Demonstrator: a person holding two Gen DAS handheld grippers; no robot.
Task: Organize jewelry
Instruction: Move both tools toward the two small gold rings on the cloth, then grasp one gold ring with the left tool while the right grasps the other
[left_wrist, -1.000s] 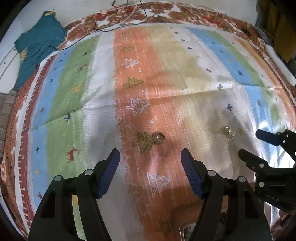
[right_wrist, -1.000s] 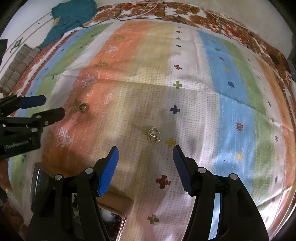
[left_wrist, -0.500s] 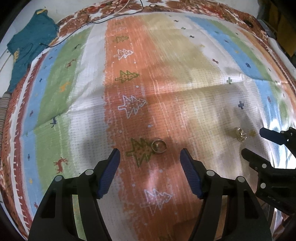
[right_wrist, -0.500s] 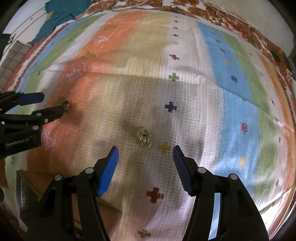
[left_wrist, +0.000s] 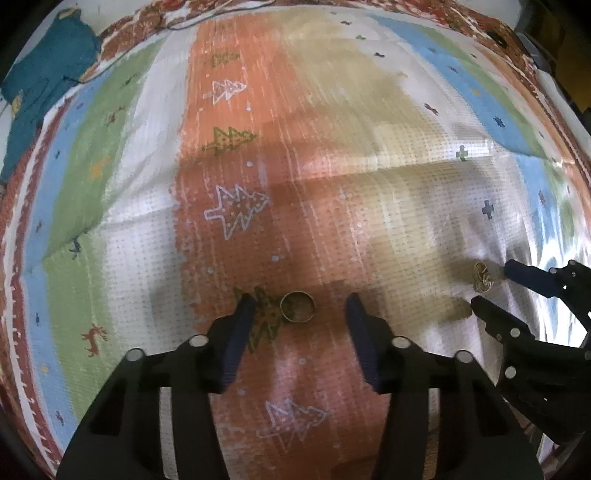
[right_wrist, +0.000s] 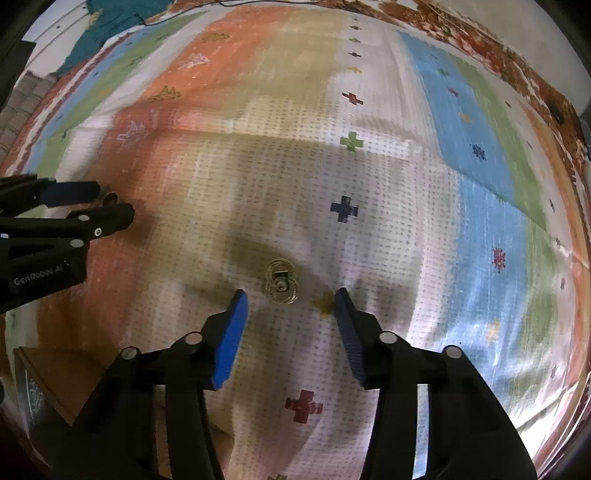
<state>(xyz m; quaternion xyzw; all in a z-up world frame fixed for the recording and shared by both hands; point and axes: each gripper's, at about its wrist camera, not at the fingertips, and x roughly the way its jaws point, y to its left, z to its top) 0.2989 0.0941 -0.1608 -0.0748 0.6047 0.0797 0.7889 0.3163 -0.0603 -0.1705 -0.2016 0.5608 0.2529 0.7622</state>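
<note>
A gold ring (left_wrist: 297, 306) lies flat on the orange stripe of the patterned cloth (left_wrist: 332, 147). My left gripper (left_wrist: 299, 310) is open, and the ring sits between its blue fingertips. A gold ornate earring (right_wrist: 280, 282) lies on the pale stripe. My right gripper (right_wrist: 290, 301) is open, its blue fingertips just below and either side of the earring. The earring (left_wrist: 482, 277) and the right gripper (left_wrist: 491, 286) also show at the right of the left wrist view. The left gripper (right_wrist: 110, 206) shows at the left of the right wrist view, with the ring (right_wrist: 109, 198) partly hidden between its fingers.
A teal garment (left_wrist: 37, 81) lies at the far left edge of the cloth, with a thin cable (left_wrist: 207, 22) along the far border. A brown box (right_wrist: 55, 380) sits at the near left in the right wrist view.
Both grippers have moved forward and down toward the cloth. The ring now sits between the left fingertips and the earring lies just ahead of the right fingertips. Both stay open.
</note>
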